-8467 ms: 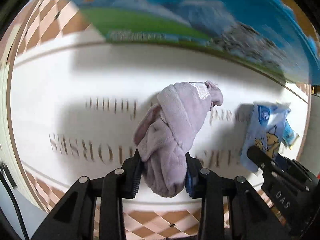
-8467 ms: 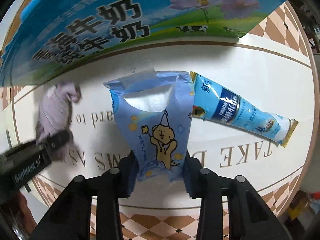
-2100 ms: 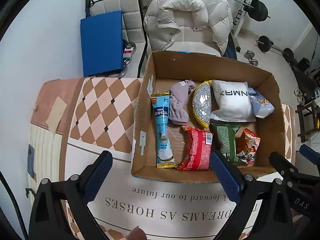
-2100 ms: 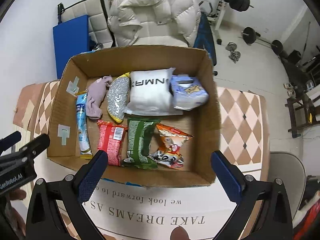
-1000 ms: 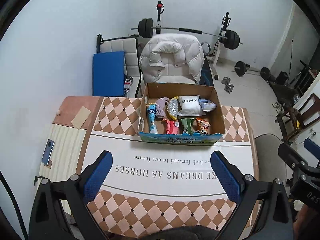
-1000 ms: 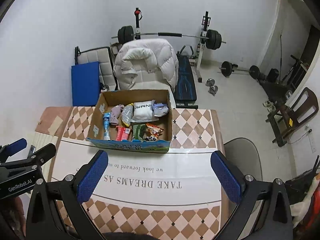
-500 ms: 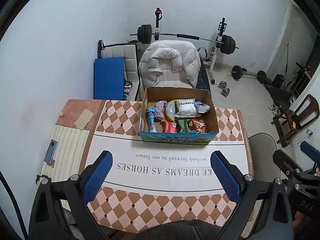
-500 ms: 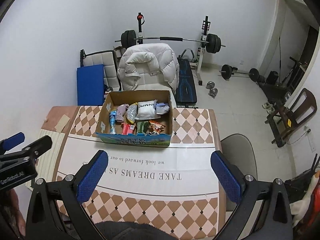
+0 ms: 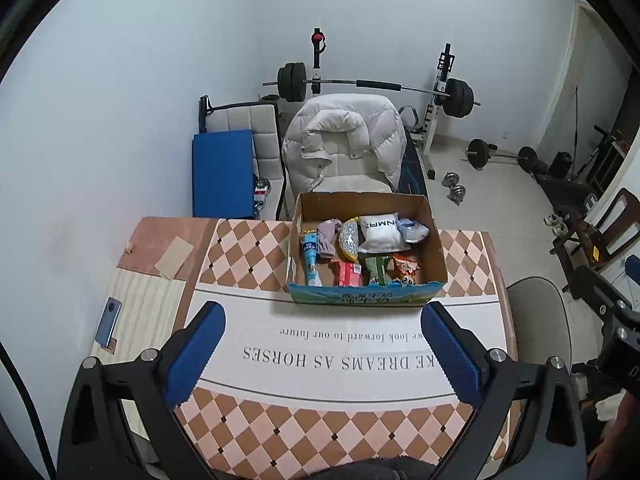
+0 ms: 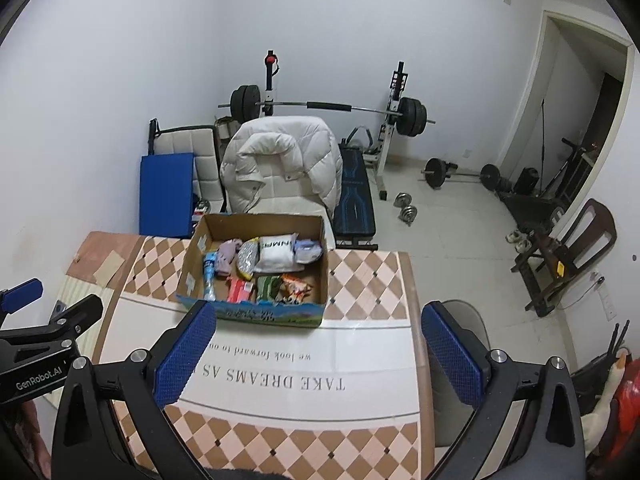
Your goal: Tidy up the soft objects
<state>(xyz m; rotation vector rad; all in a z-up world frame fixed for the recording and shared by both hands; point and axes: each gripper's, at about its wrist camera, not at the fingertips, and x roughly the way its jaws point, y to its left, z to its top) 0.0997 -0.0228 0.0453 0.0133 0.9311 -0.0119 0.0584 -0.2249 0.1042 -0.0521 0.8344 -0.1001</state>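
Observation:
A cardboard box (image 9: 434, 248) (image 10: 192, 256) stands at the table's far edge. Inside lie a lilac cloth (image 9: 328, 234) (image 10: 227, 254), a white pouch (image 9: 378, 230) (image 10: 276, 252), a blue tissue pack (image 9: 414, 232) (image 10: 307, 250), a blue tube pack (image 9: 310, 256) (image 10: 209, 274) and several snack bags (image 9: 374, 270) (image 10: 276, 284). My left gripper (image 9: 322, 352) hangs open high above the near side of the table, nothing in it. My right gripper (image 10: 318, 354) is also open and empty, well back from the box.
The table (image 9: 248, 248) (image 10: 360, 276) carries a checkered cloth with a white lettered band. A phone (image 9: 107, 322) lies at its left edge. Behind it stand a chair with a white down jacket (image 9: 344, 140), a blue mat (image 9: 222, 172) and a barbell rack (image 10: 320, 108). A grey chair (image 9: 536, 320) is at the right.
Both grippers let go of the lilac cloth and the tissue pack, which now lie in the box. Both have risen and pulled far back from the box, still open.

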